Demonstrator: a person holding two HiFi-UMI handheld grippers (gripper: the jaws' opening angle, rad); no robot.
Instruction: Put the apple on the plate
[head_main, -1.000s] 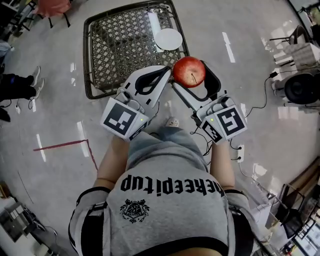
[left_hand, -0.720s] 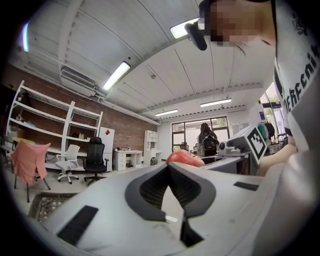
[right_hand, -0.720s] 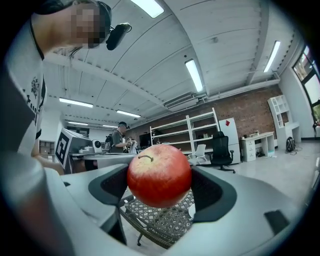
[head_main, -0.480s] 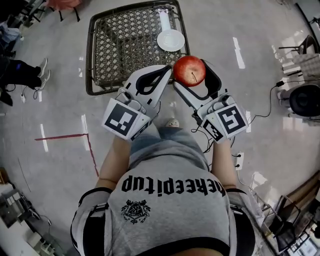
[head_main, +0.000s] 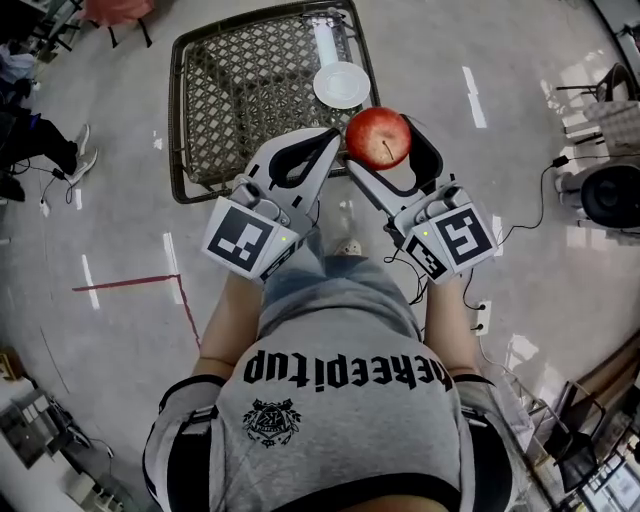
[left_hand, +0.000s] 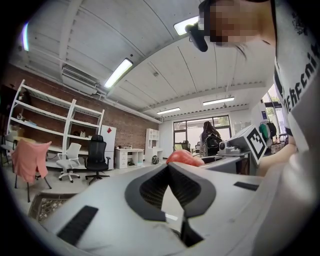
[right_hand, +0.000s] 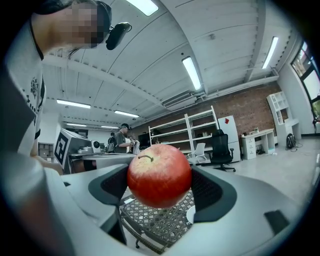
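Observation:
A red apple (head_main: 378, 138) is clamped between the jaws of my right gripper (head_main: 382, 150), held up in front of the person's chest; it fills the middle of the right gripper view (right_hand: 159, 175). My left gripper (head_main: 334, 140) is shut with nothing in it, its tips just left of the apple (left_hand: 184, 157). A small white plate (head_main: 341, 85) sits on the near right part of a low wicker table (head_main: 230, 100), beyond and slightly left of the apple. A sliver of the plate (right_hand: 190, 216) peeks out under the apple.
A white strip (head_main: 328, 42) lies on the wicker table behind the plate. Cables and a power strip (head_main: 480, 305) run along the floor at right, near a dark round device (head_main: 610, 195). Red tape (head_main: 125, 289) marks the floor at left. Another person's legs (head_main: 35, 160) are at far left.
Both grippers and the apple keep their pose. The table and plate have drifted slightly in the head view as the camera shifted.

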